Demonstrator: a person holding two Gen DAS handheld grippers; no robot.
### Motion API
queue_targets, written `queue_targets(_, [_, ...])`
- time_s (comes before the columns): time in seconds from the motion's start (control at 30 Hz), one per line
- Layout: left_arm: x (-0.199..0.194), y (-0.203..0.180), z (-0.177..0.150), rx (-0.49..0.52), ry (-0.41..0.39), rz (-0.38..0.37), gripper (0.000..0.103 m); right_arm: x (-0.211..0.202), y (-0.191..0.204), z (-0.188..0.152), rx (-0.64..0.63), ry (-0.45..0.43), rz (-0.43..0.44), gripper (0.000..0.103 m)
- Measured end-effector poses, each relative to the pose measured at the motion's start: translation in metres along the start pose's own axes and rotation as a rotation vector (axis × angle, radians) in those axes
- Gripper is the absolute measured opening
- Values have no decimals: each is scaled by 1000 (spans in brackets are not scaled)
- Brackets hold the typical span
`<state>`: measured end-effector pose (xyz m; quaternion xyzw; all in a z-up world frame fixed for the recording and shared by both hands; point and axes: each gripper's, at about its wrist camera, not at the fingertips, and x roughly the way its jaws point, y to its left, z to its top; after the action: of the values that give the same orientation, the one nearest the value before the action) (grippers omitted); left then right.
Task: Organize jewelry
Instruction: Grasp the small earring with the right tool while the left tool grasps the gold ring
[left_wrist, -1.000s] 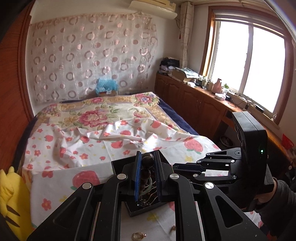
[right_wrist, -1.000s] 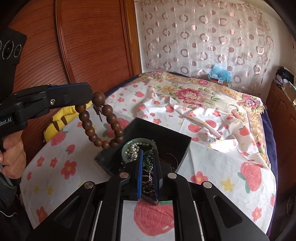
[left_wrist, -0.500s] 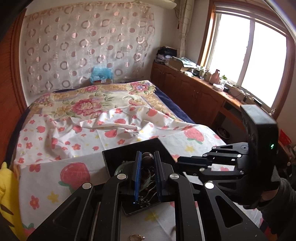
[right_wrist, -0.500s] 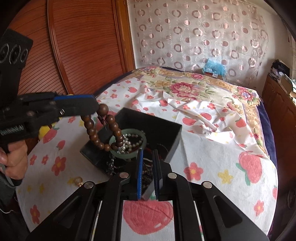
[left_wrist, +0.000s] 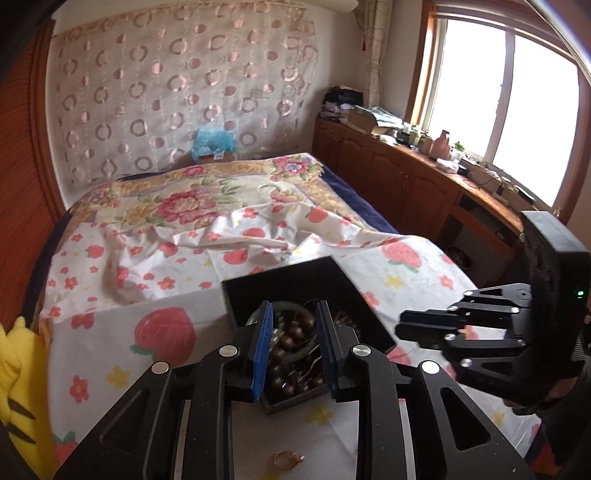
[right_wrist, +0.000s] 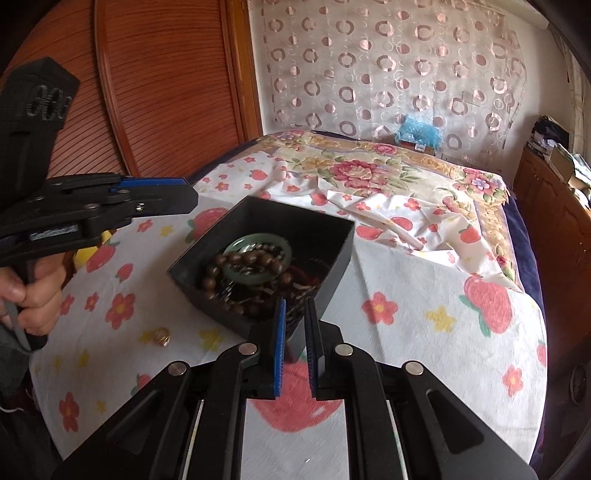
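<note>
We log the wooden bead bracelet (right_wrist: 255, 263) dropped in the black box (right_wrist: 334, 254), left hand-held gripper (left_wrist: 293, 347) just opened and empty, right hand-held gripper (right_wrist: 294, 345) clamping the box's near wall, gold ring (right_wrist: 161, 336) left on the bed (right_wrist: 424, 295).

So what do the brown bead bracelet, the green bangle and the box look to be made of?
Brown bead bracelet: likely polished wood, dark and softly glossy. Green bangle: jade-like stone or glass, translucent pale green, smooth. Black box: matte, thin-walled, probably card or plastic.

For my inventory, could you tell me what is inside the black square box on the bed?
Black square box: a brown wooden bead bracelet and a green jade bangle show on top; the tangled pieces beneath are covered.
</note>
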<state>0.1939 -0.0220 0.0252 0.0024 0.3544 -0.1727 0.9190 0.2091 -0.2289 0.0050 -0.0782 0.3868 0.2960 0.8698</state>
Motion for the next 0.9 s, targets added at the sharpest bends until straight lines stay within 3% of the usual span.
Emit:
queue_targets(0.2, [-8,13,-34,-4,46,62,23,-3,26,-21,-29,18,15,21])
queue_targets(0.4, [-14,27,-65,9,92,123,23,2,50,-41,-68,50,24,21])
queue_targets(0.53, [-12,31,-81,-14,130,115,23,7,55,-52,-64,76,48,30])
queue_targets(0.8, [0,19,-100,-20,180,72,26,24,68,-63,-82,126,65,31])
queue_targets(0.9, [0,16,-101,-12,182,67,31,31,74,-63,-128,148,19,31])
